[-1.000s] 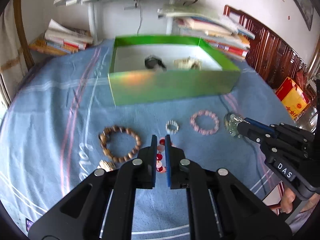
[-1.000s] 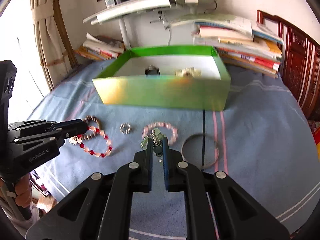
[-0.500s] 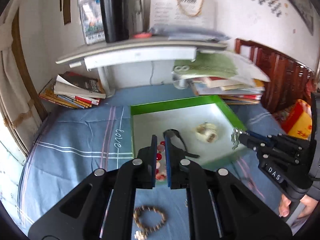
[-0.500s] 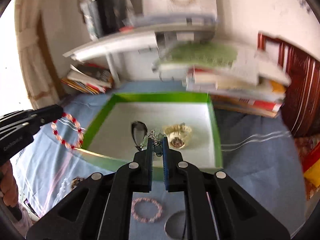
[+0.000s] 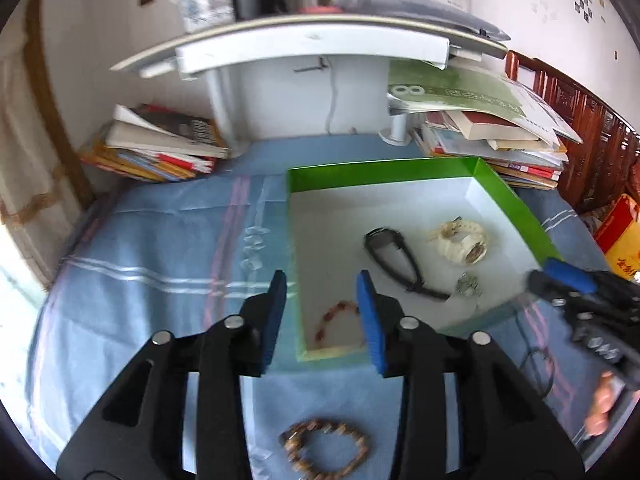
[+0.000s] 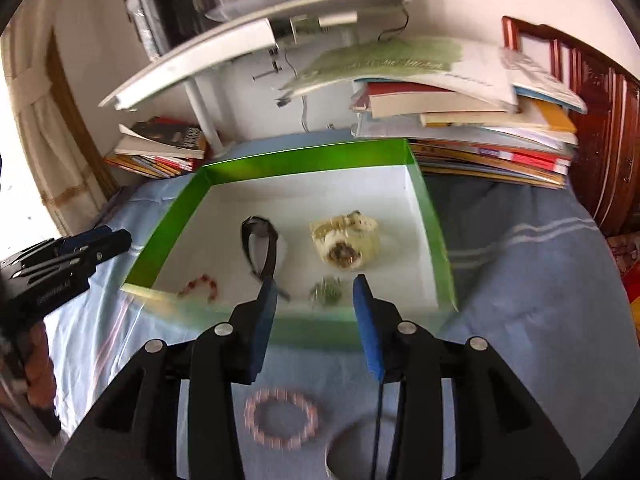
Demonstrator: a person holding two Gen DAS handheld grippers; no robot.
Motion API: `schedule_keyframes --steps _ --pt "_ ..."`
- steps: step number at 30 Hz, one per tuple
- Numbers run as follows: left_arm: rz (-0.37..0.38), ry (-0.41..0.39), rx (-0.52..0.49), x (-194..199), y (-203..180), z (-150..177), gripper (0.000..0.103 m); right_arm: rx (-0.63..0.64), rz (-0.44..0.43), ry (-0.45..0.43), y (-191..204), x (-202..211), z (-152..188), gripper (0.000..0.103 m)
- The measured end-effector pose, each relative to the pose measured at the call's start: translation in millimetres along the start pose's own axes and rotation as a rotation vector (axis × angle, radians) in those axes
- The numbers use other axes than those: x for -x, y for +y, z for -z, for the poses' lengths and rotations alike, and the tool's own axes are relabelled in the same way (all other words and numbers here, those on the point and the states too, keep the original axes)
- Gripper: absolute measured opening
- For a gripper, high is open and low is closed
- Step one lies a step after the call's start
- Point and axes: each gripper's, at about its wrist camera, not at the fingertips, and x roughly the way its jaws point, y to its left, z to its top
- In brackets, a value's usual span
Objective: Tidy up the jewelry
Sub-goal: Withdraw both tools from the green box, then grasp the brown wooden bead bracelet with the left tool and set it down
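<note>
Left to right. Left gripper [image 5: 322, 316] hovers over the near-left corner of the green box [image 5: 384, 168], fingers spread wide, nothing between them. Right under it the red bead bracelet [image 5: 338, 316] lies on the white box floor near the front wall; blurred, but apart from the pads. Likely just let go there, since the box is the collecting spot.

On the blue cloth [image 5: 160, 248] in front of the box, the brown wooden bracelet [image 5: 324, 450] lies loose, not yet boxed.

Mid box: black watch [image 6: 260, 246] and cream watch [image 6: 346, 240] rest side by side on the floor, apart from each other. The small green-silver charm piece [image 6: 326, 294] sits near the front wall, right of the black strap's end.

Right gripper [image 6: 314, 314] hangs above the front wall of the box, jaws wide apart, empty, touching nothing. The charm piece lies just beyond its fingertips, so that looks like its drop.

Still outside, near the right gripper: pink bead bracelet [image 6: 282, 420] on the cloth, and a metal bangle [image 6: 352, 436] partly seen at the bottom edge, blurred.

My read: task partway; four pieces in, at least three left on the cloth.
</note>
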Motion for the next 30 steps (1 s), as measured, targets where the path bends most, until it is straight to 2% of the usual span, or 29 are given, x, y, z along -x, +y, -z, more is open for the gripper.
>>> schedule_keyframes --steps 4,7,9,12,16,18,21,22,23,28,30 --pt "-0.048 0.043 0.019 12 19 37 0.038 0.015 -0.011 0.091 0 7 40 0.039" --pt "-0.05 0.12 0.058 6 38 72 0.038 0.048 -0.057 0.141 11 3 68 0.037" --pt "-0.056 0.159 0.058 0 43 84 0.038 0.087 -0.052 0.158 23 0 79 0.037" --pt "-0.041 0.204 0.061 -8 44 97 0.038 0.132 -0.023 0.161 38 -5 88 0.037" --pt "0.021 0.24 0.054 -15 35 107 0.039 0.117 -0.027 0.183 40 -11 92 0.037" --pt "0.022 0.255 0.047 -20 31 111 0.039 0.114 -0.025 0.183 38 -11 92 0.037" --pt "0.017 0.25 0.05 -22 27 112 0.035 0.109 -0.027 0.185 35 -9 95 0.037" --pt "0.026 0.254 0.059 -21 27 112 0.018 0.103 -0.025 0.185 33 -8 95 0.037" --pt "0.03 0.257 0.064 -20 27 112 0.012 0.097 -0.024 0.186 31 -8 95 0.037" --pt "0.053 0.216 0.053 -3 17 105 0.012 0.066 -0.028 0.179 22 -5 98 0.037" --pt "0.089 0.19 0.04 11 7 102 0.012 0.059 -0.026 0.175 19 -3 99 0.037"
